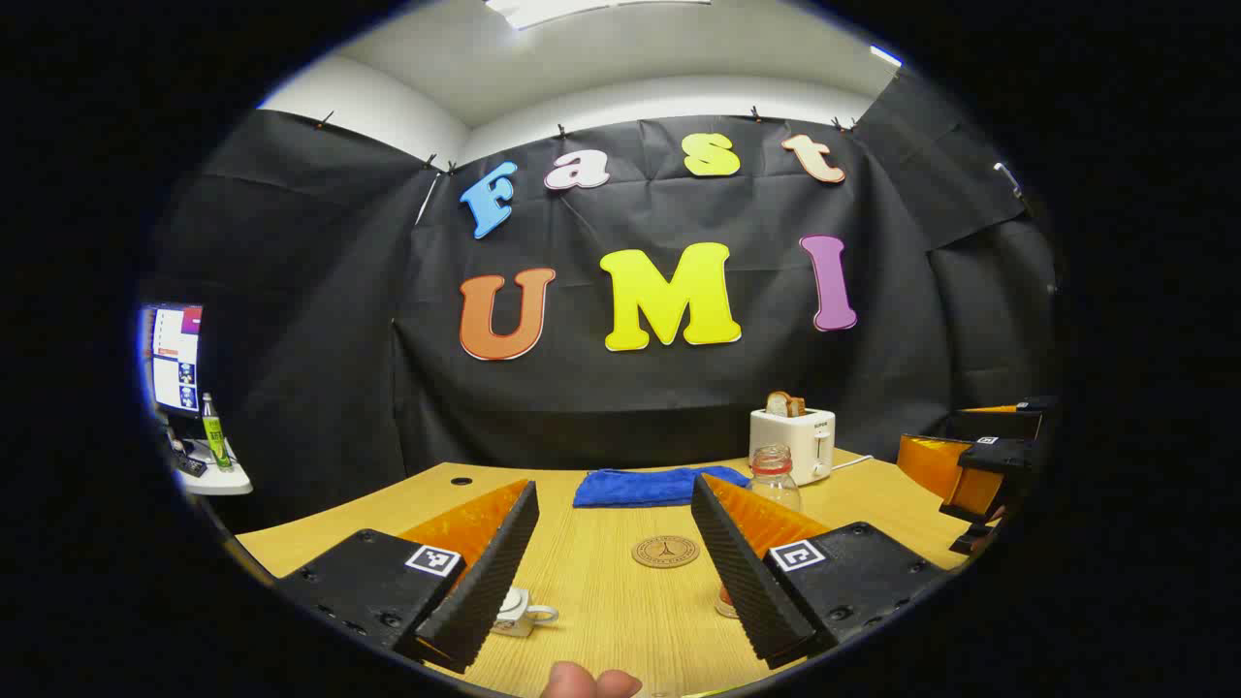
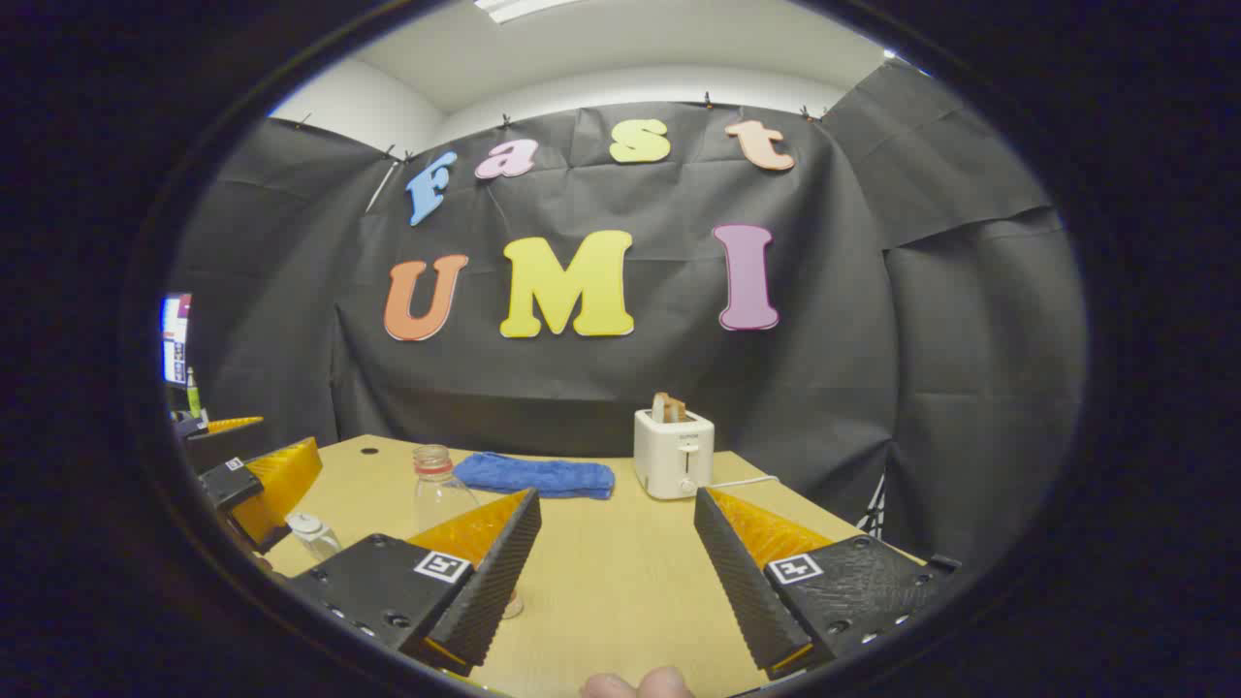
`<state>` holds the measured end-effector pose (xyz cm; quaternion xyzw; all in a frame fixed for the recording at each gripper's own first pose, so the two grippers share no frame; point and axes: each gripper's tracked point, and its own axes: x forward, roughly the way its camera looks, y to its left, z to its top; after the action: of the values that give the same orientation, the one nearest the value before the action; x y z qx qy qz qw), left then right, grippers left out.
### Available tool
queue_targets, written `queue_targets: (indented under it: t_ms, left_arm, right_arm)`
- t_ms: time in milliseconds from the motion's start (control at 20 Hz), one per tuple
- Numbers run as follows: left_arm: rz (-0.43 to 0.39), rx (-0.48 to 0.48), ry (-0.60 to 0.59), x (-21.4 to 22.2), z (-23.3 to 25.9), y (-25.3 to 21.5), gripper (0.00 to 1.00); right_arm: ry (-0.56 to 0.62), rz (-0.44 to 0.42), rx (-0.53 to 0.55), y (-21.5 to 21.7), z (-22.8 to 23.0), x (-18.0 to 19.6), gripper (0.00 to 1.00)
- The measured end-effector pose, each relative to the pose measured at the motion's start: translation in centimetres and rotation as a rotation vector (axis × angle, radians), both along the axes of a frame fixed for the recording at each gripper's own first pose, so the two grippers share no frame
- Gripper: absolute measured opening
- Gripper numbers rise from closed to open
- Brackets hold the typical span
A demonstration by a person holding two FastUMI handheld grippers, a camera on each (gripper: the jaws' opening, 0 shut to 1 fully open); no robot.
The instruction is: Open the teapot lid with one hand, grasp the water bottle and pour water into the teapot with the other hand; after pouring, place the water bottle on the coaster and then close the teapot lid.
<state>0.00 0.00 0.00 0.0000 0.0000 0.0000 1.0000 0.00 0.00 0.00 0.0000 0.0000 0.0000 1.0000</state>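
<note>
On the wooden table (image 1: pixel 620 620) nothing has been lifted yet, as far as I can judge. Both claws are spread wide and empty. The left gripper (image 1: pixel 616 572) hangs above the near edge, with the small white teapot (image 1: pixel 516 613) peeking out just right of its left finger, lid apparently on. Ahead sits the round coaster (image 1: pixel 665 551), bare, and beyond it, partly behind the right finger, the clear water bottle (image 1: pixel 775 478) stands upright with no cap. The right gripper (image 2: pixel 616 572) hovers farther right over open tabletop; from it the bottle (image 2: pixel 437 490) lies to the left.

A blue cloth (image 1: pixel 648 487) and a white toaster (image 1: pixel 795 441) holding bread sit at the far side, away from the work.

My guess is that this is the approach stage. Next, the left claw needs to drop and swing left onto the lid, pinching its knob, while the right one travels left to the bottle.
</note>
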Motion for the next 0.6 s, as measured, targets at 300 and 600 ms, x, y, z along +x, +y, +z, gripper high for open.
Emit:
queue_targets:
  t_ms: [300,600]
  left_arm:
    - [0.011,0.006,-0.018,0.1,0.5,0.5,0.99]
    - [0.021,0.010,-0.009,0.0,0.4,0.9,0.99]
  right_arm:
    - [-0.042,-0.012,-0.061,0.6,0.7,-0.4,0.95]
    - [-0.062,-0.006,-0.060,1.0,1.0,-0.6,0.94]
